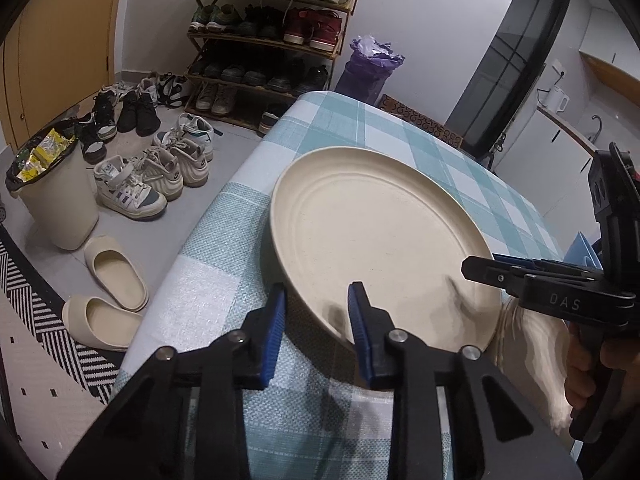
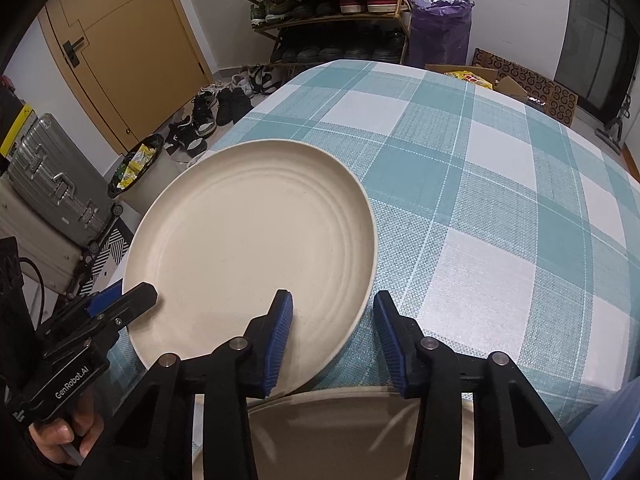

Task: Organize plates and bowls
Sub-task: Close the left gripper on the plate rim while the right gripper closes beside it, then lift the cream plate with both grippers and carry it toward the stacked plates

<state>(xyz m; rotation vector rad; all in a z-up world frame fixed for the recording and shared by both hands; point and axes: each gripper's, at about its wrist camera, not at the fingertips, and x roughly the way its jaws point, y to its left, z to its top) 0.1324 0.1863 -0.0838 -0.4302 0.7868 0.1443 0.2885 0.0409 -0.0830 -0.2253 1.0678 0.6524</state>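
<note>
A large cream plate [image 1: 380, 236] [image 2: 256, 236] is tilted above the checked tablecloth [image 2: 500, 200], its far edge raised. My left gripper [image 1: 316, 328] is open, its jaws straddling the plate's near-left rim, apart from it. It also shows in the right wrist view [image 2: 120, 300] at the plate's left edge. My right gripper [image 2: 332, 336] is open, its jaws straddling the plate's near-right rim. It also shows in the left wrist view [image 1: 480, 272] at the plate's right edge. A second cream dish [image 2: 328, 432] lies below the right gripper, partly hidden.
The table's left edge drops to a floor with several shoes [image 1: 160, 168], slippers [image 1: 116, 272], a bin [image 1: 56, 200] and a shoe rack [image 1: 272, 40]. A suitcase [image 2: 56, 184] stands at left. Something blue [image 2: 624, 432] sits at the near right corner.
</note>
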